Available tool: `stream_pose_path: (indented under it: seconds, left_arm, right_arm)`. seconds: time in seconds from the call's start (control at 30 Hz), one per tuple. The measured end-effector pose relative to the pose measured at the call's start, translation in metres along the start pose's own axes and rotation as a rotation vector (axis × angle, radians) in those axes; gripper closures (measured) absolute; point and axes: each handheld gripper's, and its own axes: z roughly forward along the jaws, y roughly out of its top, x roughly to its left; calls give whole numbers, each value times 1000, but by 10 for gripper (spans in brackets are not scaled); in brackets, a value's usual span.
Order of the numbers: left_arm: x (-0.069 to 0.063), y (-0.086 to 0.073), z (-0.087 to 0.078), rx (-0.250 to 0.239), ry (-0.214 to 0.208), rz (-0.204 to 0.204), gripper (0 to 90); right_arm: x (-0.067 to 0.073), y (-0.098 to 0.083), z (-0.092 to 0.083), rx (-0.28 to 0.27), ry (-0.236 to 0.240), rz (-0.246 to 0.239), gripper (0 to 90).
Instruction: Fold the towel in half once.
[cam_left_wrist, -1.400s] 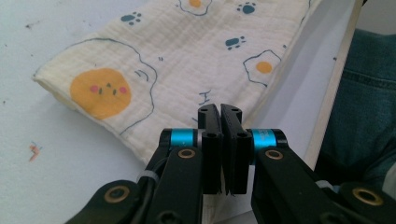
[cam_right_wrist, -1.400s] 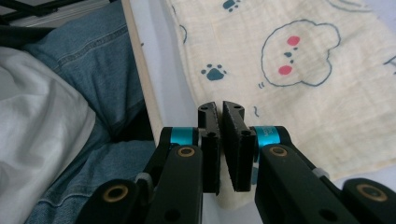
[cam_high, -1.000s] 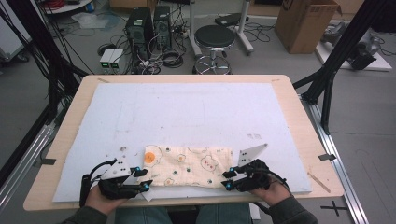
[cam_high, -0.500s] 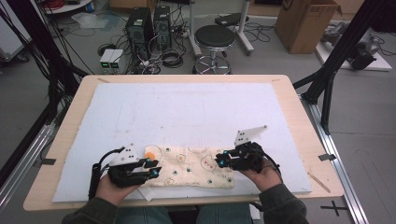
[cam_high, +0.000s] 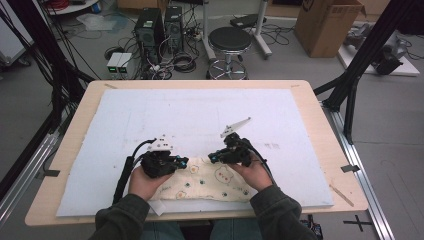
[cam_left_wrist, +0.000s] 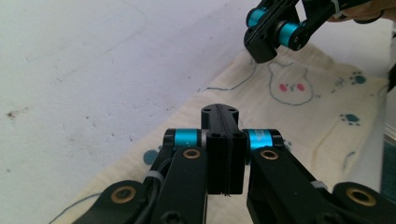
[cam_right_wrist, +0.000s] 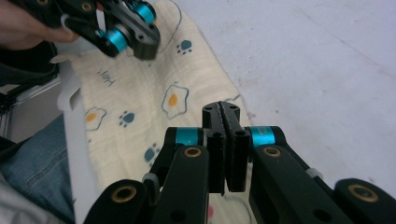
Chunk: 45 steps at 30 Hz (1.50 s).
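Both tongs sit low over a cream printed cloth (cam_high: 207, 182) at the near edge of the table. Going from the left, the left gripper (cam_high: 181, 162) is held in the person's left hand (cam_high: 145, 181), above the cloth's left end. Its jaws have just been closing and now meet flat against each other; the left gripper view (cam_left_wrist: 223, 116) shows no fabric between the pads, only the cloth lying underneath with a bear face and paw prints drawn on it. A black cable (cam_high: 125, 172) trails from this tool across the white foam mat (cam_high: 200, 115).

Further right, the right gripper (cam_high: 214, 157) is held in the right hand (cam_high: 255, 175), near the cloth's far edge and close to the left tool, the two tips pointing toward each other. Its jaws have likewise just been closing and are pressed together; in the right gripper view (cam_right_wrist: 222, 112) nothing is pinched, and the fried-egg and paw prints lie below them.

Spread flat on the mat, the cloth lies between the person's forearms, its near edge by the mat's near edge.
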Motion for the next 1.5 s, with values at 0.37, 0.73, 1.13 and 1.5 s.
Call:
stream_pose_path:
  seconds: [0.37, 0.73, 1.13, 1.5]
  left_arm:
    - [14, -4, 18, 109, 87, -19, 894]
    - [27, -14, 12, 126, 133, -57, 893]
    - [41, -24, -9, 136, 183, -89, 893]
    - [47, -36, -20, 98, 185, -132, 893]
  right_arm:
    - [-11, 6, 35, 120, -21, 47, 894]
    - [-25, -12, 23, 100, -26, 116, 894]
    - [-39, -41, -9, 62, -51, 170, 891]
    - [-54, -71, -42, 19, -99, 226, 887]
